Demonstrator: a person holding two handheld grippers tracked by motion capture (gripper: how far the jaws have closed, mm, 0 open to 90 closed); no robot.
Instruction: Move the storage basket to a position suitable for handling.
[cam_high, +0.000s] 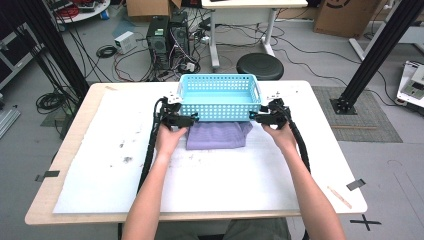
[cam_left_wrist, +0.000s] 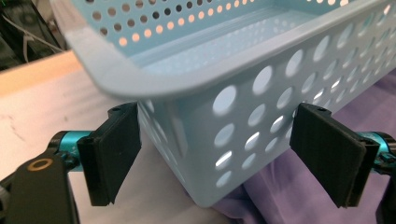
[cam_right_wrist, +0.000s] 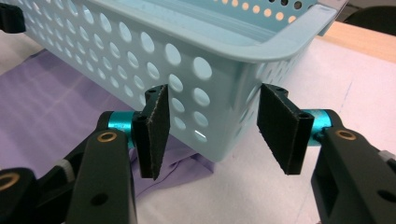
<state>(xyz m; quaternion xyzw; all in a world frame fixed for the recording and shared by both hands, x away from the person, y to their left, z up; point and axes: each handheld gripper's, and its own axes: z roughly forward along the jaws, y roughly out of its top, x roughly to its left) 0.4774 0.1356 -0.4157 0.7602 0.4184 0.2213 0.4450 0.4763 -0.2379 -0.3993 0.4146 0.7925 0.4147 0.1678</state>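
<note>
Blue basket (cam_high: 218, 95) rests partly on purple cloth (cam_high: 216, 136). Your left gripper (cam_left_wrist: 217, 154) and right gripper (cam_right_wrist: 219, 130) straddle near corners, jaws wide, nothing clamped. Grasp and lift outstanding.

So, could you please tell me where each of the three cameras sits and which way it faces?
High view: fixed above the person's side, facing forward and down on the table; both forearms, left gripper and right gripper show.
Left gripper view: rides the left gripper, looking along its open jaws at a corner of the blue basket.
Right gripper view: rides the right gripper, its jaws astride the basket's other near corner.
Shared: all three show the basket partly over the purple cloth.
</note>
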